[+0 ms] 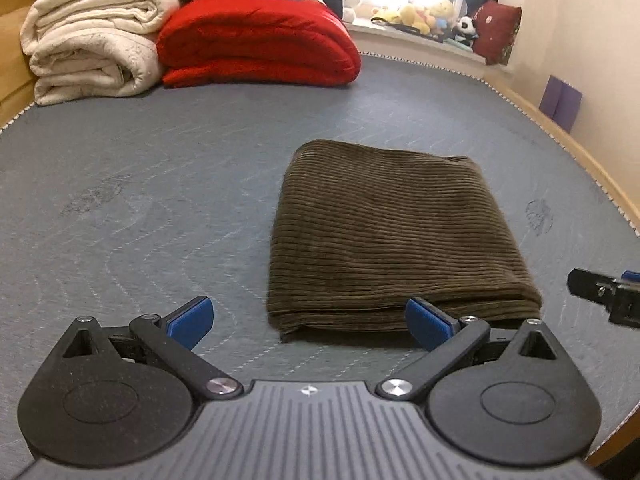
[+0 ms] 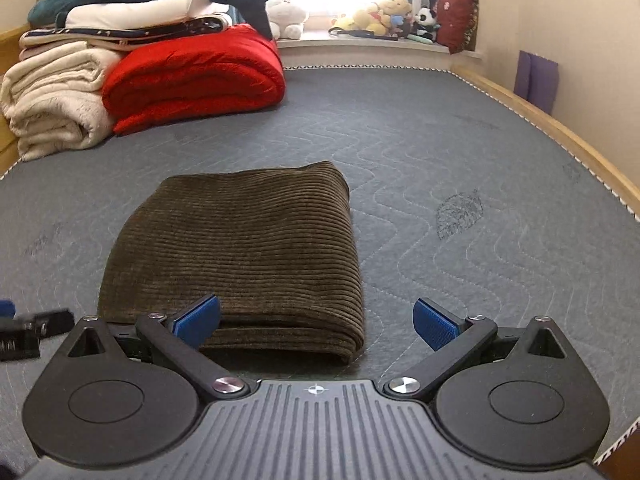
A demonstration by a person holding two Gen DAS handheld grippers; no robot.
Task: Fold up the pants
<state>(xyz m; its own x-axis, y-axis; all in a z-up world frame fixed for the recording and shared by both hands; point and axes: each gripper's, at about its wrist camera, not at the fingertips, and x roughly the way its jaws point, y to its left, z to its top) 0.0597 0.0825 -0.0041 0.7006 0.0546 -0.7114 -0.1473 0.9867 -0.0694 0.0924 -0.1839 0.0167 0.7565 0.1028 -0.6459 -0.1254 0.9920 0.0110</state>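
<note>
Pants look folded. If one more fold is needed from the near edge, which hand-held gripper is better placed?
Roughly even, slight edge right: the right hand-held gripper is open with the pants near corner between its fingers. The left hand-held gripper, also open, sits off the opposite corner.

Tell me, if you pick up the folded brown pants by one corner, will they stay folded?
Probably not. The pants are soft ribbed cloth in loose stacked layers, so they would likely droop and unfold. Pushed across the quilted mattress, they would probably bunch rather than slide.
</note>
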